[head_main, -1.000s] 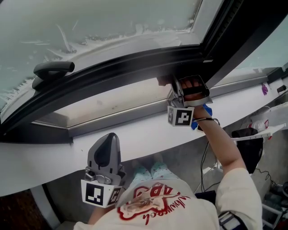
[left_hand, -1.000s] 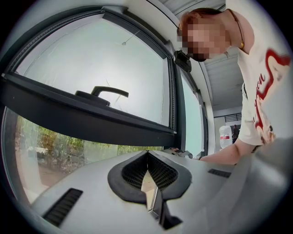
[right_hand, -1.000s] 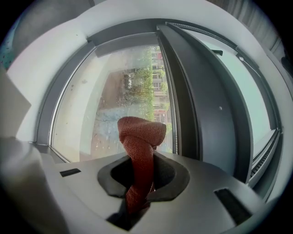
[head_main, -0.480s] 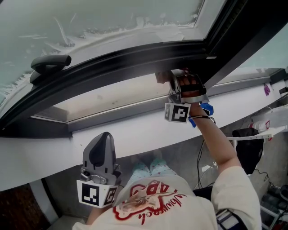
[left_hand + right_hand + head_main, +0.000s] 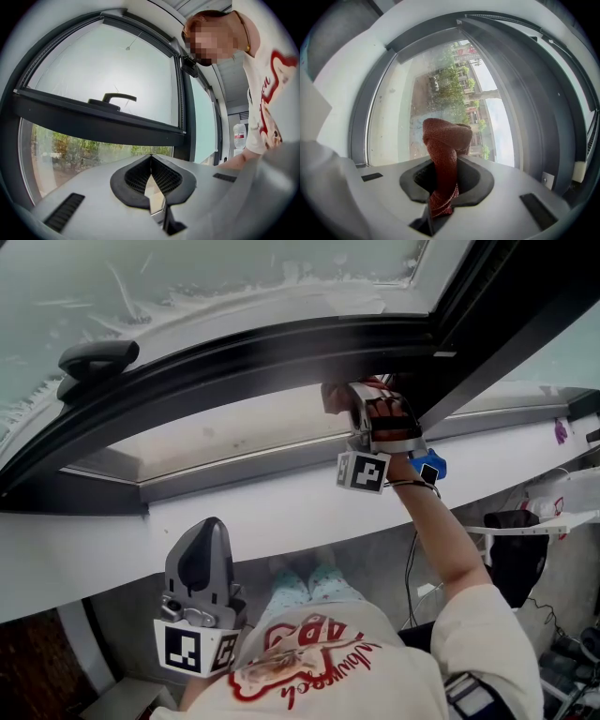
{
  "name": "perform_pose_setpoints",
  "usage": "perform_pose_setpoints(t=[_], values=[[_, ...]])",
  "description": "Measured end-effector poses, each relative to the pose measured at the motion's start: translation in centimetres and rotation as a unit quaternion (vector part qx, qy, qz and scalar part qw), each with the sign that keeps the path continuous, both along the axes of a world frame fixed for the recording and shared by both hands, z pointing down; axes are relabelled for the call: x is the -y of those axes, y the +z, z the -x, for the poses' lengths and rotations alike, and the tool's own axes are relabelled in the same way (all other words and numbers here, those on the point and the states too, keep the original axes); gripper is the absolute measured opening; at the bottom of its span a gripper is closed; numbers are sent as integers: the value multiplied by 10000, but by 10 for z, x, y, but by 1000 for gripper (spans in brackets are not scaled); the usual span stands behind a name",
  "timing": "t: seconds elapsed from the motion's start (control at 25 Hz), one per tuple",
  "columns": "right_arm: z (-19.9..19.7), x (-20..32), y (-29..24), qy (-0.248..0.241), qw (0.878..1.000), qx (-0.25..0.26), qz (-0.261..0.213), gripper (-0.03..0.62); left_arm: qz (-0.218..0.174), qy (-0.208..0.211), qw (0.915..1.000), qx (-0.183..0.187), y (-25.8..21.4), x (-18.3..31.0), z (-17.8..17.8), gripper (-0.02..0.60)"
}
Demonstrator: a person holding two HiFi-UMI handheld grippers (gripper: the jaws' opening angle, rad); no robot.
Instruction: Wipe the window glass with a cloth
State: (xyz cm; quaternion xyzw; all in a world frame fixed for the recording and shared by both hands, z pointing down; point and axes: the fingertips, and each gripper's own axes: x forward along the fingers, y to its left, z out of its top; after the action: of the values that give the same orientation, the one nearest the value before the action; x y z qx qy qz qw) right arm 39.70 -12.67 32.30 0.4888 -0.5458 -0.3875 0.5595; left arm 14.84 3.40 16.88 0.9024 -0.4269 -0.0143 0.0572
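Rust-red woven cloth [image 5: 443, 150], twisted into a bunch, is pinched between the jaws of the right claw [image 5: 444, 180], its free end held up just before the lower pane of window glass [image 5: 398, 117] under the dark window frame [image 5: 234, 362]. The left claw [image 5: 151, 183], jaws together on nothing, hangs below the white sill [image 5: 281, 512]
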Motion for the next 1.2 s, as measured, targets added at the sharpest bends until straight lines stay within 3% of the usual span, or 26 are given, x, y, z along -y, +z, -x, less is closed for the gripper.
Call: perform_pose_setpoints(t=[1.2], values=[[6, 2, 97, -134, 9980, 165, 601, 74, 300, -572, 9978, 154, 21, -13, 5, 21]])
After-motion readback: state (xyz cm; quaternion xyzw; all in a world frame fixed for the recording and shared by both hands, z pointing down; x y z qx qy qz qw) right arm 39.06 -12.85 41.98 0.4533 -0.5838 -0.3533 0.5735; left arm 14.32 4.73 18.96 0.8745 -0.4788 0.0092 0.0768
